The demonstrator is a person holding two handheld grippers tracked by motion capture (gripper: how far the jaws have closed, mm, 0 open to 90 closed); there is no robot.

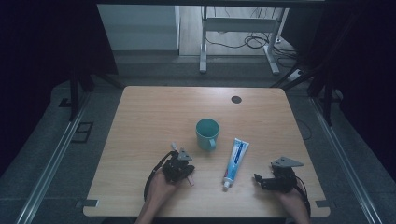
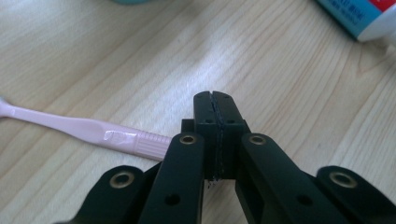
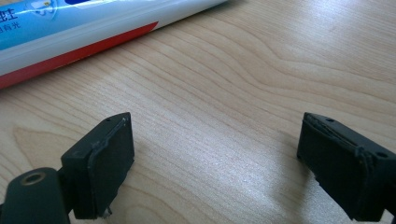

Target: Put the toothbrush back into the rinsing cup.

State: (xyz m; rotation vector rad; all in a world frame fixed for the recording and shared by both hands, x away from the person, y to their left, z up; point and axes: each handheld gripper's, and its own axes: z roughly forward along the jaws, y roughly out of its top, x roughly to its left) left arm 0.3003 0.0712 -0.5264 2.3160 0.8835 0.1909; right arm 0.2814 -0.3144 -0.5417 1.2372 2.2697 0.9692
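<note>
A pink toothbrush [image 2: 84, 130] lies flat on the wooden table [image 1: 140, 121], its head [image 1: 173, 145] pointing away from me. My left gripper [image 1: 184, 164] hovers over its handle with the jaws pressed together [image 2: 215, 109] and nothing between them; the handle's near end is hidden behind the gripper's left arm. A white, blue and red toothpaste tube [image 1: 236, 161] lies between the two hands, cap towards me. A teal mug [image 1: 207, 133] stands upright behind it. My right gripper [image 1: 259, 181] rests right of the tube, pointing at it, jaws wide apart [image 3: 217, 140] over bare wood.
A small dark round grommet [image 1: 236, 99] sits near the table's far edge. The toothpaste tube [image 3: 70, 32] runs across the top left of the right gripper view. Beyond the table stand white desk legs [image 1: 203, 42] with cables on the floor.
</note>
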